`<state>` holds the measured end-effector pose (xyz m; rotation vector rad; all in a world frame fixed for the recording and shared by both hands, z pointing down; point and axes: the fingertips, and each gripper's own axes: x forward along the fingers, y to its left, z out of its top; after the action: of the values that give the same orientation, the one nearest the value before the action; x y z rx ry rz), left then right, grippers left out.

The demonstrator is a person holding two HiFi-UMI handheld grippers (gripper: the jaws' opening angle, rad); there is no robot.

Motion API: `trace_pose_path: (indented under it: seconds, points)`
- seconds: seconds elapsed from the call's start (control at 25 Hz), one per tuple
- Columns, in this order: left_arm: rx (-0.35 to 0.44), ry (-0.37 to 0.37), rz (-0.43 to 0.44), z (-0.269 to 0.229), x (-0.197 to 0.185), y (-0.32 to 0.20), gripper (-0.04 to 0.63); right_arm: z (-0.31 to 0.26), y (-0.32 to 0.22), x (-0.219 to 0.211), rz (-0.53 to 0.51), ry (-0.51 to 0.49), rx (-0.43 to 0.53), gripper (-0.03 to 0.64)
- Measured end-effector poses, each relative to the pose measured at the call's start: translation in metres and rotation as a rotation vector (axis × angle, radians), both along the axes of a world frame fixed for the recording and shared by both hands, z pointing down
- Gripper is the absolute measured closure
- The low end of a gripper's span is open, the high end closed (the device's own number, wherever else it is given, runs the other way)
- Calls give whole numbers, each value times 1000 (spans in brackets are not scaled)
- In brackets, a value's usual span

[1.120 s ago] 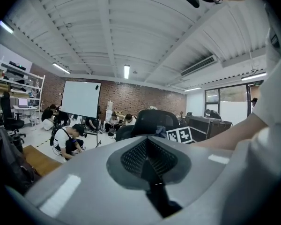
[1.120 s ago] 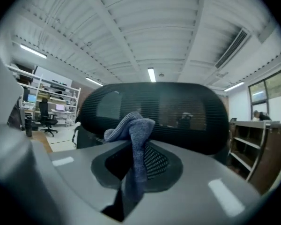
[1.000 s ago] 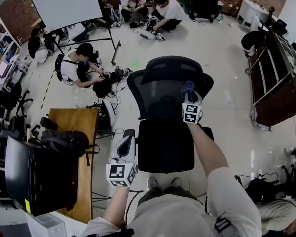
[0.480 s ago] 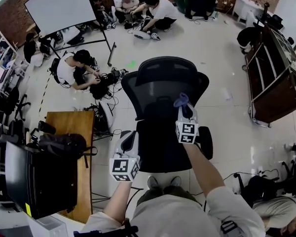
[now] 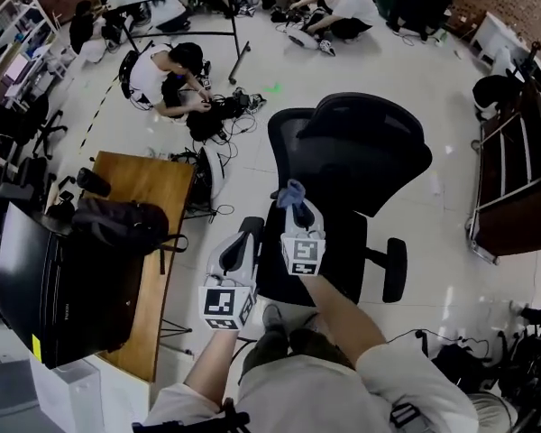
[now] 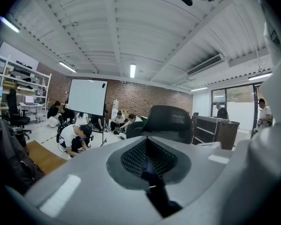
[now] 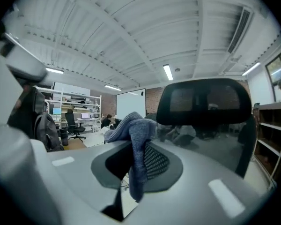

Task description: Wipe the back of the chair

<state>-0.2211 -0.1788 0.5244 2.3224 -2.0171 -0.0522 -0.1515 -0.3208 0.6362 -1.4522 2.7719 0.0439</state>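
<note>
chair (image 5: 361,152) back filled centre frame; right gripper (image 5: 296,207) pinched a blue cloth (image 5: 291,190) near its left edge; left gripper (image 5: 242,244) was closed, empty.

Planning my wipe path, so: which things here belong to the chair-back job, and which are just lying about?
Job in hand:
- chair, mesh back facing the person
- blue cloth, clamped in the right gripper

Just lying about:
- wooden desk
- black backpack
- whiteboard
- wooden cabinet

Counter (image 5: 158,287): wooden, at left — black backpack (image 5: 117,226) on it
Whiteboard (image 6: 86,96): far end, people seated nearby
Cabinet (image 5: 514,188): dark, right
</note>
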Motion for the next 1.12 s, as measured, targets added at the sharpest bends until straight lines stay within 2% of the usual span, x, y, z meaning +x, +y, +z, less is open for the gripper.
trace_pose_path:
  seconds: [0.12, 0.24, 0.36, 0.52, 0.72, 0.96, 1.04, 1.12]
  points:
    - [-17, 12, -45, -2, -14, 2, 532, 62, -99, -38, -10, 98, -89, 572]
    - [-42, 22, -69, 6, -26, 7, 532, 74, -163, -64, 0, 148, -141, 572]
    - [-65, 27, -90, 17, -33, 15, 534, 94, -187, -65, -1, 182, -206, 572]
    - [-82, 48, -108, 25, -38, 20, 534, 100, -190, -46, 17, 207, -202, 572]
    - [-53, 44, -47, 26, -19, 8, 532, 104, -187, 46, 126, 158, -183, 572]
    - [-51, 52, 51, 38, 19, -10, 532, 110, -203, 217, 328, 171, -179, 572]
    - [-56, 54, 88, 41, 38, -17, 532, 114, -205, 281, 408, 166, -197, 572]
    - [-53, 55, 120, 47, 49, -21, 532, 125, -203, 326, 468, 165, -221, 572]
